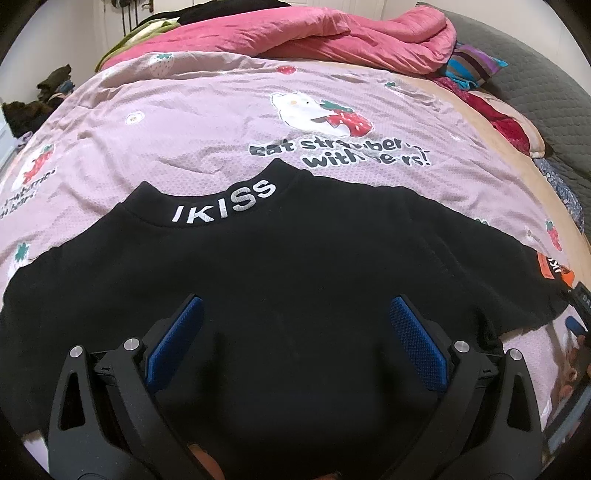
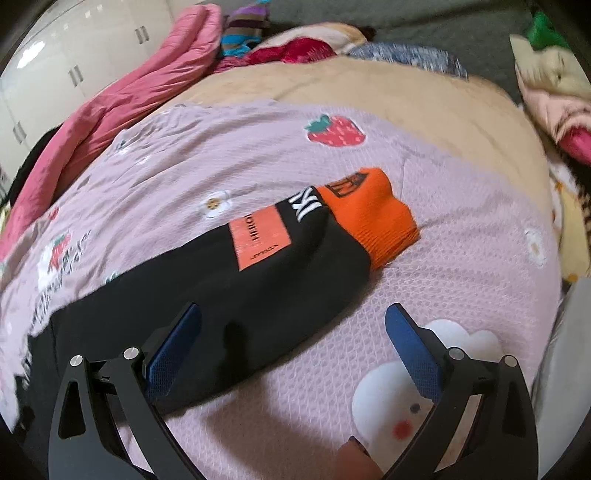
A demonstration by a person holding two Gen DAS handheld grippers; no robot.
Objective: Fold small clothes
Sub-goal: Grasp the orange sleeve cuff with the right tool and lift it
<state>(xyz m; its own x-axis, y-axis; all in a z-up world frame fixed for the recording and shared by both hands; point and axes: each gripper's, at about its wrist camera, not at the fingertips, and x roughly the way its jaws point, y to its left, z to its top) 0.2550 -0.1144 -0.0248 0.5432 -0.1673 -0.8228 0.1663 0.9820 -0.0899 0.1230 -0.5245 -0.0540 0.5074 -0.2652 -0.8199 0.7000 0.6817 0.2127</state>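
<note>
A small black sweatshirt (image 1: 288, 266) lies flat on the pink strawberry bedspread (image 1: 192, 110), its collar printed "IKISS" (image 1: 225, 205) pointing away. My left gripper (image 1: 295, 314) is open and empty, hovering over the shirt's lower body. In the right wrist view the shirt's right sleeve (image 2: 258, 266) stretches out, with an orange patch and an orange cuff (image 2: 373, 218). My right gripper (image 2: 293, 321) is open and empty, over the lower edge of that sleeve, left finger above black cloth, right finger above the bedspread (image 2: 461, 258).
A rumpled pink quilt (image 1: 332, 33) and striped cloth (image 1: 472, 62) lie at the bed's far side. A beige blanket (image 2: 351, 85) borders the bedspread. White cupboards (image 2: 74, 55) stand beyond. Clothes pile at the far left (image 1: 48, 96).
</note>
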